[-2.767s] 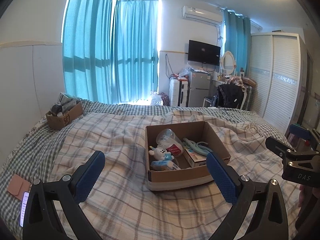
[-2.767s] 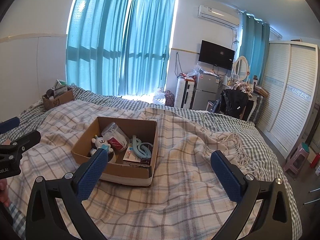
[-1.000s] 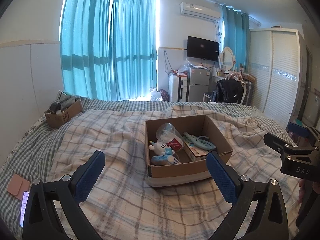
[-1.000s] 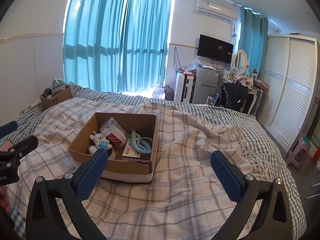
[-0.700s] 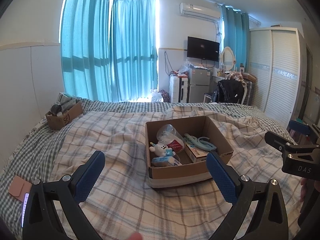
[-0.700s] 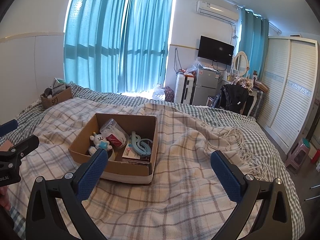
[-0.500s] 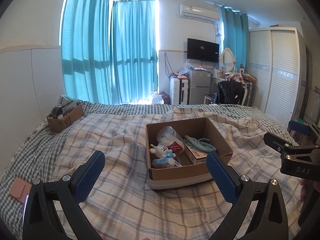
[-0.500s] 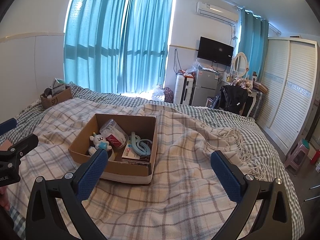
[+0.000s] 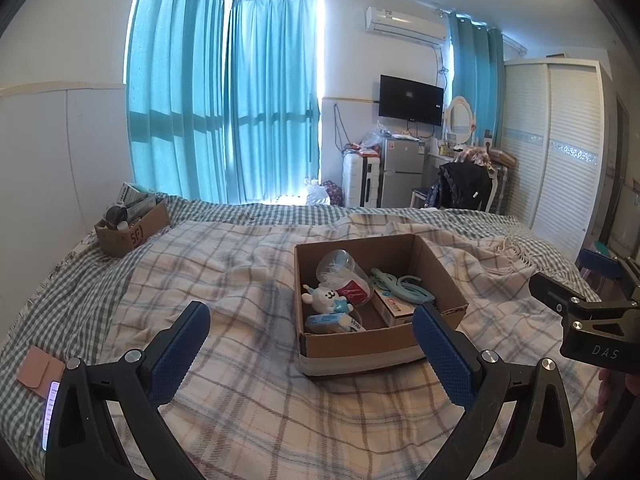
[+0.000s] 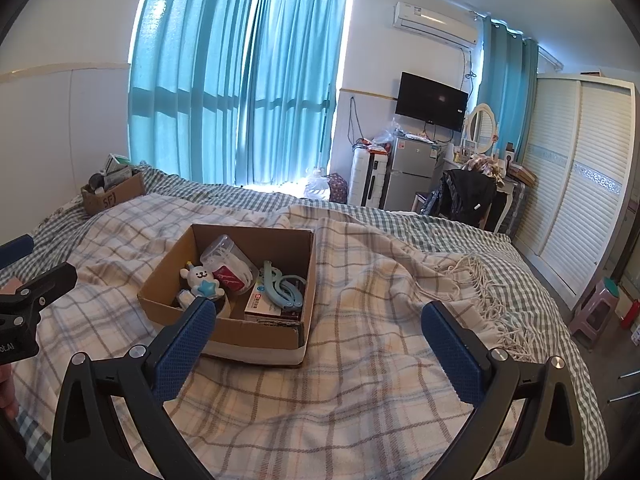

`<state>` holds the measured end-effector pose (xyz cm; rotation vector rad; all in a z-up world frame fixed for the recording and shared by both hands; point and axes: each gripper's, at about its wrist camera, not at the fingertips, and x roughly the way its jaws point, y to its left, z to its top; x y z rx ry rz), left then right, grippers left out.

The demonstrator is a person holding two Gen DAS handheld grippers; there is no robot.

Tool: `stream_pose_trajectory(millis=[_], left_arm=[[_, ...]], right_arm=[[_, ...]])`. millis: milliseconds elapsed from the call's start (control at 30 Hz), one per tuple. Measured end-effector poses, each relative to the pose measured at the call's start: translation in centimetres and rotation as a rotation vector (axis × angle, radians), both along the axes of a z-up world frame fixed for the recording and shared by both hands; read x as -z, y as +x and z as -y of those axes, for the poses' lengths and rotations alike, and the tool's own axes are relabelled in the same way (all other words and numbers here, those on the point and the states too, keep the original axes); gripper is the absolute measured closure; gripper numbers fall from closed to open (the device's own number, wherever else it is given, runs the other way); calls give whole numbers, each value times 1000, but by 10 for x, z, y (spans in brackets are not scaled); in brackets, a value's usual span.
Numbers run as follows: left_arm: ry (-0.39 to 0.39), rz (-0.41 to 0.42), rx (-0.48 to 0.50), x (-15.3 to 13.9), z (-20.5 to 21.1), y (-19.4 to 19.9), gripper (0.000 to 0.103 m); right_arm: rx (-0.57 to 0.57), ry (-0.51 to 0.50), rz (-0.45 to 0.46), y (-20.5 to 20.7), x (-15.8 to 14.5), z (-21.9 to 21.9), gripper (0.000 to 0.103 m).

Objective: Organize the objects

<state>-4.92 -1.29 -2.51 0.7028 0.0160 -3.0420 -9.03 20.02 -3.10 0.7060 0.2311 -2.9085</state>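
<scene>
Both grippers, left [image 9: 312,334] and right [image 10: 316,334], spread empty above a cardboard box [image 9: 362,350]; its plush toy [image 9: 326,298] looks light, soft, best pinched mid-body.

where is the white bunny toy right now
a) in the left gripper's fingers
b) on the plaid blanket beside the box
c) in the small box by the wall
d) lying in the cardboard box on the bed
d: the white bunny toy lies inside the open cardboard box next to the clear cup, and both grippers are open and hold nothing.
</scene>
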Motion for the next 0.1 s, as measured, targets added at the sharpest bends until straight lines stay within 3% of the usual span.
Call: stream_pose_trajectory(millis=[100], left_arm=[[-10,-6,-11,0,-1,1,0]], right_arm=[[-2,4,3,1,1,1,0]])
